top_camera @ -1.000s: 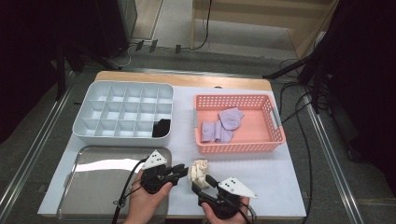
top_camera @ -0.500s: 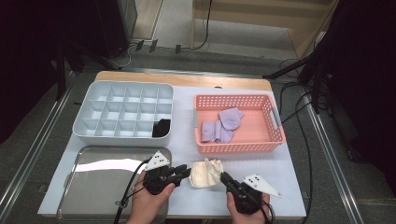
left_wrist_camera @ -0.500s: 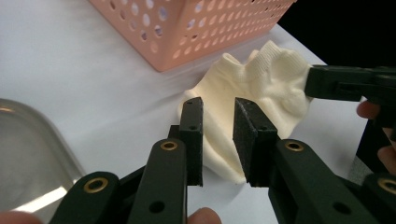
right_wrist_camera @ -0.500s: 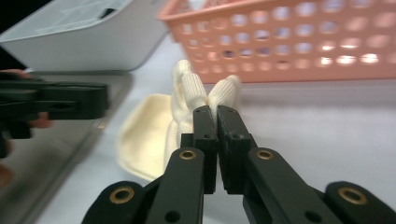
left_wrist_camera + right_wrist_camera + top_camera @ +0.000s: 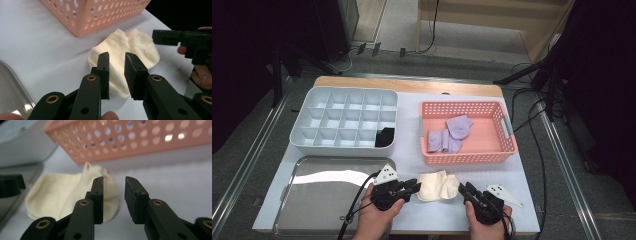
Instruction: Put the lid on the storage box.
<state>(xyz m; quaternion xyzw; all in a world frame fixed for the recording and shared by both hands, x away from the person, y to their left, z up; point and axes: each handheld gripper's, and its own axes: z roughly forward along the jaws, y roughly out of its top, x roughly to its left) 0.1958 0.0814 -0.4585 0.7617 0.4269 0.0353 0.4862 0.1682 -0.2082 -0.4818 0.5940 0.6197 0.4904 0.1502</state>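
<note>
A: Where is the sock point(image 5: 438, 185) now?

B: Flat on the white worktop point(image 5: 522, 175), near the front edge, just in front of the pink basket point(image 5: 505, 150) and right of the steel tray point(image 5: 312, 210). It lies between the two tongs.

A: Is either one gripping it?

B: The left tongs point(image 5: 413, 186) stand narrowly parted, and in the left gripper view the pads sit over the sock's edge with a gap between them, so I cannot see them pinching cloth. The right tongs point(image 5: 465, 189) are parted too, having just been opening after a close; nothing is between them, and the sock lies just to their left in the right gripper view.

A: Why one on each side?

B: My guess is the sock is being flattened or folded, so each end gets its own tool. Likely it then goes into the divided bin point(image 5: 307, 140), where a black item point(image 5: 385, 136) already fills one front cell.

A: And the stuff itself?

B: The sock is cream, ribbed knit, soft and limp, doubled over with the cuff toward the basket. The basket is stiff plastic full of round holes and holds purple socks point(image 5: 452, 134). The tray is shiny metal.
</note>
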